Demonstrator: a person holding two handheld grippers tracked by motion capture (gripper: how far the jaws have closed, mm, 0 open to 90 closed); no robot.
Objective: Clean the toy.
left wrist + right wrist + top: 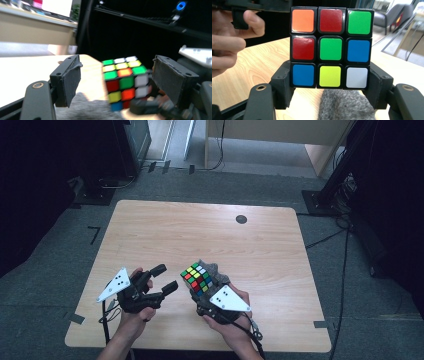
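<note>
A scrambled colour cube (pixel 197 277) is held just above the wooden table (pixel 200 235), near its front middle. My right gripper (pixel 202 288) is shut on the cube (pixel 331 47); its jaws clamp the bottom row from both sides. My left gripper (pixel 166 278) hovers to the left of the cube, open, with nothing between its pads. In the left gripper view the cube (pixel 123 81) sits beyond the spread jaws of that gripper (pixel 120 76), apart from both. A grey fuzzy cloth (pixel 213 269) lies beside and under the cube (pixel 344 106).
A small black round mark (pixel 241 219) sits at the table's far right. Black equipment stands (pixel 340 175) and cables flank the table on the carpet. A light wooden desk (pixel 280 135) stands behind.
</note>
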